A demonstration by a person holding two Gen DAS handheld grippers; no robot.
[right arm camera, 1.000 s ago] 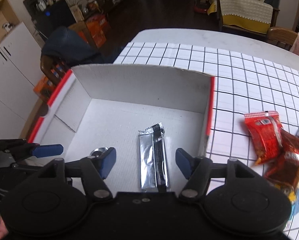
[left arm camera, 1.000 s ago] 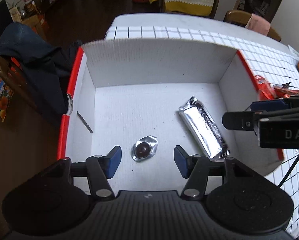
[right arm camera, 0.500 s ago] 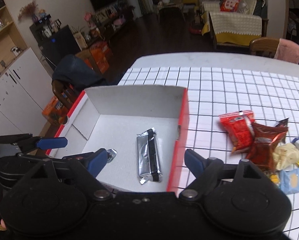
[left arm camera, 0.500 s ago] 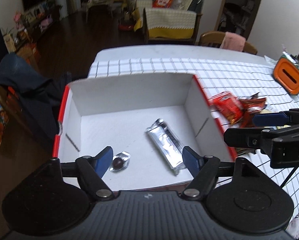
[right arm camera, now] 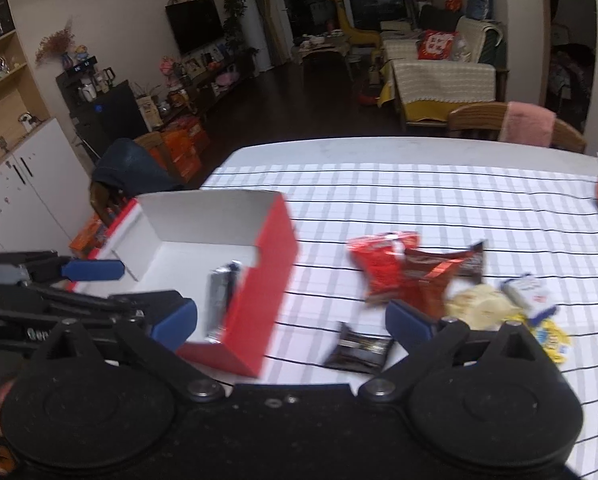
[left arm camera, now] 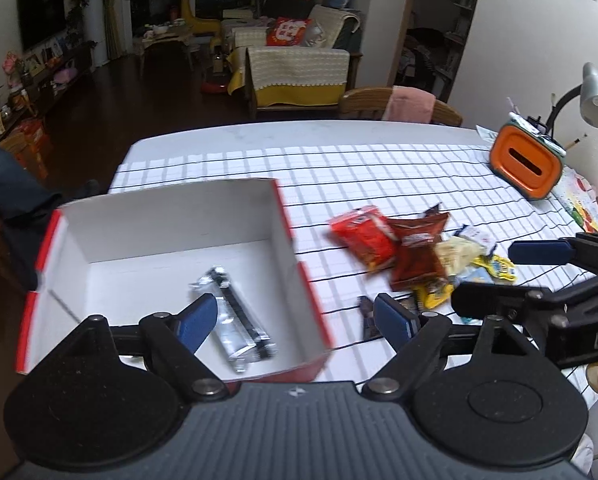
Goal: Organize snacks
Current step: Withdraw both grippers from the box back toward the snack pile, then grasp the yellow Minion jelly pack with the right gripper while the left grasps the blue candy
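Bench (left arm camera: 379,168): the checked cloth carries everything; beyond your jaws it lies bare and wide, so you have free room ahead.
Box (left arm camera: 171,220): the white, red-edged box sits ahead and left of both pairs of jaws; its red right wall stands between the box floor and the loose snacks.
Snack pile (right arm camera: 419,280): the remaining packets lie in a cluster ahead and right of the box; from your right gripper (right arm camera: 291,320) they are just past the right jaw, and from your left gripper (left arm camera: 295,318) they are off to the right.
Silver bar (left arm camera: 235,320): already in the box, just beyond your left jaws, its long axis running away from you and slightly to the left.
Dark packet (right arm camera: 359,350): the nearest loose snack, flat on the cloth between your right jaws' tips, long axis roughly across them; I judge the right hand is nearer.
Jaws: both pairs are opening and stand wide, with nothing gripped in either.
Edge to mind: the box's red wall sits just left of the dark packet.
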